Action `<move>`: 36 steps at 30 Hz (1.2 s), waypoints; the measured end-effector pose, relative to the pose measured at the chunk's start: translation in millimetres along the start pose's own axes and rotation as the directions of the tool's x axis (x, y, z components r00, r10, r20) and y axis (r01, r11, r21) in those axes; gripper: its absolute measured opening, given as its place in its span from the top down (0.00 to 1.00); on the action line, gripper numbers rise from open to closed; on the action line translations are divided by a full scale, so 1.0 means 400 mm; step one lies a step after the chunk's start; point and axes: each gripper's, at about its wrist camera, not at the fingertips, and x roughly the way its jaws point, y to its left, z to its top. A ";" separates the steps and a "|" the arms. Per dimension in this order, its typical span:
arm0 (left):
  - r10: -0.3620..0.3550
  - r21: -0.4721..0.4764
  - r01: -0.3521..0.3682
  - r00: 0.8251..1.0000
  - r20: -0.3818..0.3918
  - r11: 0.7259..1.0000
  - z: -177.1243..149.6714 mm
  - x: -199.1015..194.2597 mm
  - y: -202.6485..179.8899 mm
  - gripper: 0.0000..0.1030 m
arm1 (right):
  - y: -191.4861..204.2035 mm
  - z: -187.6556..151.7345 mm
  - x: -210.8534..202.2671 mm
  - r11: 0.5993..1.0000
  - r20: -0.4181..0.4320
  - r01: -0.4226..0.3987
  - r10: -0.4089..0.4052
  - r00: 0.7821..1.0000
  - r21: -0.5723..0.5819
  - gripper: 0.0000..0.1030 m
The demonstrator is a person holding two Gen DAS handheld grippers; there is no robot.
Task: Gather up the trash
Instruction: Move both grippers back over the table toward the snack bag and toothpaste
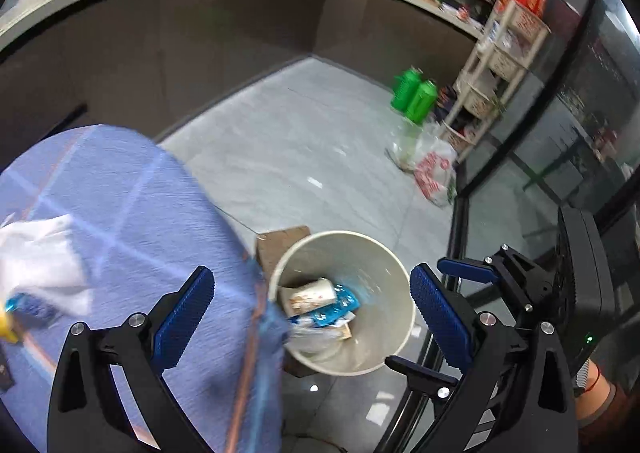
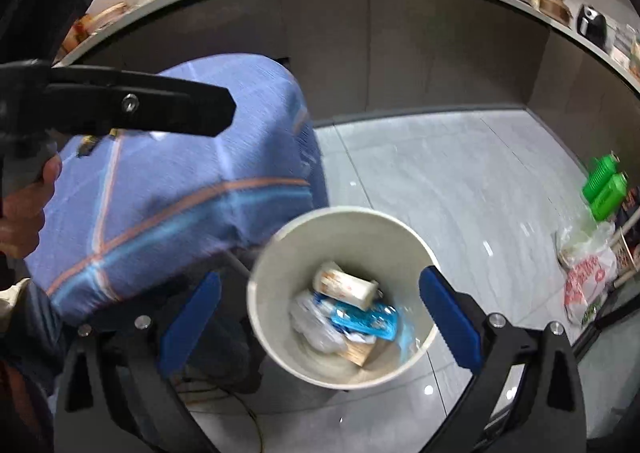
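A white round trash bin (image 1: 394, 273) stands on the floor beside a table under a blue cloth (image 1: 132, 213). The bin (image 2: 280, 253) holds a paper cup (image 2: 346, 285), blue wrappers (image 2: 368, 319) and crumpled plastic. The cup (image 1: 310, 295) also shows in the left wrist view. My left gripper (image 1: 312, 305) is open and empty above the bin and table edge. My right gripper (image 2: 320, 313) is open and empty right over the bin. White tissue (image 1: 40, 257) and a blue-yellow wrapper (image 1: 16, 313) lie on the table at the far left.
Grey tiled floor (image 1: 300, 141) runs to a dark counter front. Two green bottles (image 1: 414, 95), plastic bags (image 1: 434, 173) and a shelf rack (image 1: 492, 65) stand at the right by a glass wall. A brown cardboard piece (image 1: 276, 245) lies behind the bin.
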 end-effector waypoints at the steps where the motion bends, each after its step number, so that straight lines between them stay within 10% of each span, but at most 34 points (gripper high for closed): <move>1: 0.011 -0.016 -0.011 1.000 0.011 1.000 -0.004 -0.023 0.016 0.08 | 0.015 0.006 -0.005 1.000 0.005 -0.012 0.012 1.000 -0.007 0.03; 11: 0.214 -0.193 -0.202 0.976 0.045 0.960 -0.121 -0.258 0.250 0.08 | 0.224 0.106 0.013 0.979 0.033 -0.177 0.181 0.983 -0.098 0.03; 20: 0.325 -0.400 -0.296 0.946 0.006 0.868 -0.290 -0.410 0.491 0.08 | 0.411 0.184 0.058 0.939 0.005 -0.316 0.319 0.948 -0.135 0.09; 28: 0.363 -0.479 -0.318 0.932 0.002 0.818 -0.374 -0.459 0.612 0.08 | 0.532 0.235 0.136 0.937 -0.042 -0.305 0.302 0.952 -0.169 0.41; 36: 0.342 -0.506 -0.304 0.940 -0.018 0.807 -0.361 -0.419 0.707 0.12 | 0.590 0.317 0.260 0.948 -0.052 -0.253 0.248 0.967 -0.193 0.48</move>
